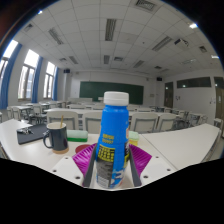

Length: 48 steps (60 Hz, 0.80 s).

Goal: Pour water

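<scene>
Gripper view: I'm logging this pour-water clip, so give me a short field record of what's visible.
setting: classroom with desks and a green chalkboard
held item: blue bottle, white cap, upright
gripper: both pink pads pressed on the bottle
nearby: dark mug on the table, off to one side of the bottle
pouring: not begun

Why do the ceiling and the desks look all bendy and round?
In the gripper view, the wide-angle lens curves the ceiling light strips and the white desk; the blue plastic bottle with a white cap, held in the gripper, looks big because it is close; the windows glare brightly.
</scene>
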Each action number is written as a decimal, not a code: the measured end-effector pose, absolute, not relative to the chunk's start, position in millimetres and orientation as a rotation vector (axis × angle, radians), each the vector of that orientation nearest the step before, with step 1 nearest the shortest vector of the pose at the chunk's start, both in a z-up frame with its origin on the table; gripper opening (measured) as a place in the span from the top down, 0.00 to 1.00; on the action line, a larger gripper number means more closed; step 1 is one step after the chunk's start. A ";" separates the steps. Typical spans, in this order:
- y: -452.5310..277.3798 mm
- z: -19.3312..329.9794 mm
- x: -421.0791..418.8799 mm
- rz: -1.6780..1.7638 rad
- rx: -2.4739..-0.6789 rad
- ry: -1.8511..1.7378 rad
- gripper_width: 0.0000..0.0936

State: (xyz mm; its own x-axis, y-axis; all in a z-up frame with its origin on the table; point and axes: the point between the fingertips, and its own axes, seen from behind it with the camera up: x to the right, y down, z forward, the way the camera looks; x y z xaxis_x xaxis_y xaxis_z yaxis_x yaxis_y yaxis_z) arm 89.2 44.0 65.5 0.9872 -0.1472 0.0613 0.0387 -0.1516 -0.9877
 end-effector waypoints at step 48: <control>134.5 226.1 9.0 -1.594 -1.087 -1.215 0.56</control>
State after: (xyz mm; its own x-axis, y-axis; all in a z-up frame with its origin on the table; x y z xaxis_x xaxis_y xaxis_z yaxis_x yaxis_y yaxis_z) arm 9.0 134.5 226.1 -0.2760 -0.1113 0.9547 0.9500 -0.1823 0.2534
